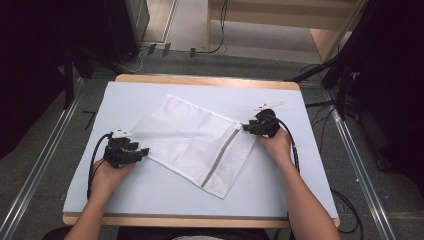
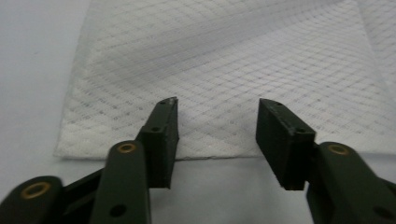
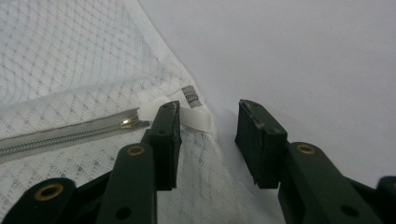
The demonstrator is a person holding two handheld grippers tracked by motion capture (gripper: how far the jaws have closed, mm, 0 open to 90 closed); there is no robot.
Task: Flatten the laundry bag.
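A white mesh laundry bag (image 1: 192,142) lies flat and skewed in the middle of the table, its grey zipper (image 1: 220,157) running along its right side. My left gripper (image 1: 145,151) is open at the bag's left edge; in the left gripper view the mesh edge (image 2: 210,154) lies just under and ahead of the spread jaws. My right gripper (image 1: 245,127) is open at the bag's upper right corner. In the right gripper view the zipper slider (image 3: 130,122) and a white tab (image 3: 194,116) sit by the left jaw, with the bag's corner partly between the jaws.
The bag rests on a white sheet (image 1: 150,95) covering a wooden table (image 1: 200,80). Cables (image 1: 295,150) trail from both grippers. Dark stands and floor rails flank the table, and wooden furniture stands beyond it.
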